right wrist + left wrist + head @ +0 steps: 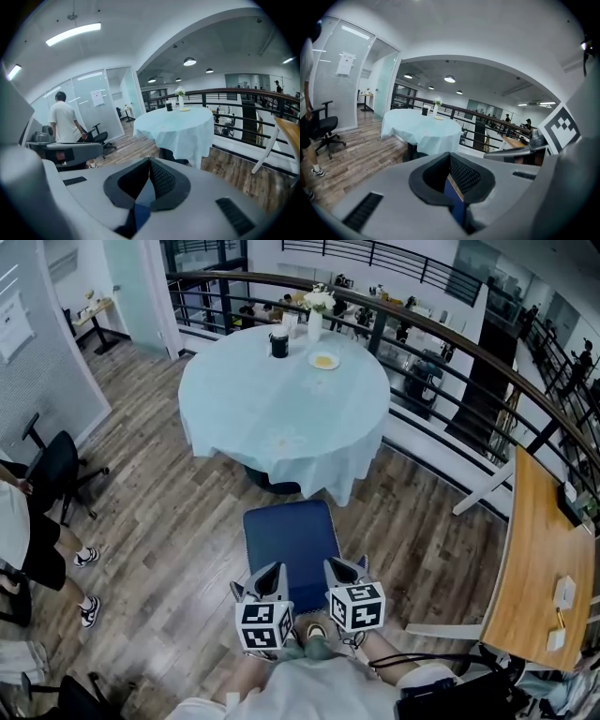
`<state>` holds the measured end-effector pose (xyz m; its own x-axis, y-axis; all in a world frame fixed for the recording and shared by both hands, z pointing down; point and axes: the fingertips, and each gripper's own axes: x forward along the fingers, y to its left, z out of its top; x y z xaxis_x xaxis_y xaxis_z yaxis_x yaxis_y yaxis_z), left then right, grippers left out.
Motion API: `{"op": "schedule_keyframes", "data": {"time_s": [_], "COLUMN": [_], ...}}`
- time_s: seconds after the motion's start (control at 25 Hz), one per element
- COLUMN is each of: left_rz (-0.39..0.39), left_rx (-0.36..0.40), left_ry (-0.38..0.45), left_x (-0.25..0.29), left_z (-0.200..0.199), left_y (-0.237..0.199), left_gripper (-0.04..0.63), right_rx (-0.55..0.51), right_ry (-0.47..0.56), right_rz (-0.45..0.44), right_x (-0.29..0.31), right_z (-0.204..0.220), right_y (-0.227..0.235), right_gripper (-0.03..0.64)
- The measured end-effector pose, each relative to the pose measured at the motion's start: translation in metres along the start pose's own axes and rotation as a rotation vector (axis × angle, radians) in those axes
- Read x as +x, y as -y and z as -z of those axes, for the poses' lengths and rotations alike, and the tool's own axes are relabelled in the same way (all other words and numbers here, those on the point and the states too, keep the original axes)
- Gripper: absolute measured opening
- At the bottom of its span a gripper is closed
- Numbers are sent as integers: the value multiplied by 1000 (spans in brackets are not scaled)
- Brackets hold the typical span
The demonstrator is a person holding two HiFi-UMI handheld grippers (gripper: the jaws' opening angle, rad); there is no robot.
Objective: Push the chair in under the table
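Left hand-held gripper [271,572] and right hand-held gripper [338,569], both clenched empty, sit at the 6 o'clock edge of the blue chair [290,538], which stands outside the counter [272,399] at its 12 o'clock; the push looks about to start and calls for an even shove toward 12.

**A count of the room**

Two claws: one left claw [277,568] and one right claw [332,565]. One blue chair [291,538]. Two benches: one round bench [281,404] under a pale blue cloth, and one wooden bench [530,549] off to the right. Three things stand on the round one: one dark cup [278,343], one vase [315,326] of white flowers and one small plate [324,360]. The wooden one carries two small white things [563,592], too small to tell apart. One black office chair [54,465] stands by the left wall, with one person [28,531] near it.
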<state>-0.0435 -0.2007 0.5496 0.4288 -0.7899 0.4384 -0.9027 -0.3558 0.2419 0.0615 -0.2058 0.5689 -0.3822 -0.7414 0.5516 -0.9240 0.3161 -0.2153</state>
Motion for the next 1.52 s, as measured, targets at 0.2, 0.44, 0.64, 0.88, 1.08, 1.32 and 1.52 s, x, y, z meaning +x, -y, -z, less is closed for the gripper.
{"op": "schedule_keyframes", "data": {"time_s": [0.2,0.44,0.64,0.88,1.08,1.32,1.52], "left_rz": [91,224,355,534,566,511,509], "left_rx": [-5,10,154,395,658,765,768], "left_ry": [-85,-256,-392,-539,-680,-741,-717], "left_x": [5,8,3,-12,-14,0,4], "left_z": [19,56,86,127,165,190,189], "left_y": [14,26,39,54,52,46,41], "left_gripper": [5,124,223,302,302,209,154], "right_rx": [-17,-15,-181,-533,-787,-973,-945], "right_ry": [-49,-143,-264,-441,-581,-674,-740], "right_rz": [-128,-277,-464,-737,-814,-736,-769], "right_x": [8,10,3,-21,-23,-9,-5], "right_z": [8,39,67,110,140,169,171], "right_y": [-7,-7,-20,-35,-30,-21,-23], "right_gripper": [18,87,159,219,230,200,175]}}
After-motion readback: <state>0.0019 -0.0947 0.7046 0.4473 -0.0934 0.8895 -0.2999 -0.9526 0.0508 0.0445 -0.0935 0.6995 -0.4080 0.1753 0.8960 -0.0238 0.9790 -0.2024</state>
